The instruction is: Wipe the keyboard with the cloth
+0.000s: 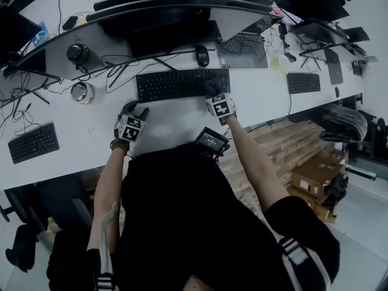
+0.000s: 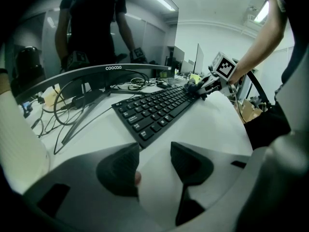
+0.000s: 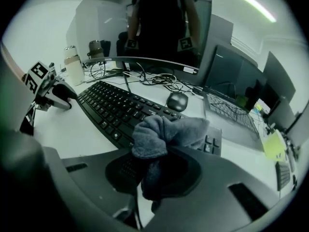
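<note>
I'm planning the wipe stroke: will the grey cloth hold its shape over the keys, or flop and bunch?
Probably floppy: the cloth bulges in soft folds above the right gripper, whose jaws pinch it. It looks light, and its fuzzy surface would likely catch on the keyboard rather than slide.

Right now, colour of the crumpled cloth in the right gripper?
Plain grey crumpled cloth, clearest in right gripper view.

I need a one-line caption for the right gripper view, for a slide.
The right gripper, shut on a grey cloth, at the right end of the black keyboard on a white desk.
</note>
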`<state>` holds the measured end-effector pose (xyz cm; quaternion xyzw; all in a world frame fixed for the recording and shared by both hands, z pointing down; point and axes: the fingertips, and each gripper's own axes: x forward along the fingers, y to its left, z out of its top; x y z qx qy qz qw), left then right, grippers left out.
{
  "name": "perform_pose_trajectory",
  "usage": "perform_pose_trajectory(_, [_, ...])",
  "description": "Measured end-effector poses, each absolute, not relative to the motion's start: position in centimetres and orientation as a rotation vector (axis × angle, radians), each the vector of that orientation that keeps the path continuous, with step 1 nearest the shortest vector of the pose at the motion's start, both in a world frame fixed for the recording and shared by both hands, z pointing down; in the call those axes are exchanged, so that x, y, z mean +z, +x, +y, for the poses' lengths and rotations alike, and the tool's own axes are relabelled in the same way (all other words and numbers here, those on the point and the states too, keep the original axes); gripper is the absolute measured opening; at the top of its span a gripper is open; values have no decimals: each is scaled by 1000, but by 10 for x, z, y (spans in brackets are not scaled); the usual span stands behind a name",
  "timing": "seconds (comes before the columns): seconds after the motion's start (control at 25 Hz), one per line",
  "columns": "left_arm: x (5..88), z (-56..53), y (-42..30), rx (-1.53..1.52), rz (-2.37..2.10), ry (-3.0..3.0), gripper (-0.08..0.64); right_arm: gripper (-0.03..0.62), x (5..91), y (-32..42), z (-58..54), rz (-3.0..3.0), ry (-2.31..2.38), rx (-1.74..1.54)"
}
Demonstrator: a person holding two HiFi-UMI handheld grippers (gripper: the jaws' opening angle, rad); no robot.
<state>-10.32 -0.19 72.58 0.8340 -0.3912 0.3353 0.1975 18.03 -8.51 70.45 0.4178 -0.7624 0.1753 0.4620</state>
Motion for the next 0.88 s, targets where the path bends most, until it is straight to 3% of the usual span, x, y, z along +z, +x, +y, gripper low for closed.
perform_pose_trajectory(0.6, [724,-2,-102,936,-1096,2337,207,48,707,94,-64,-1990,689,382])
perform_pose_trajectory(0.88, [723,-1,-103,940,-1093,2334,207,48,706,90,-64,-1990,682,401])
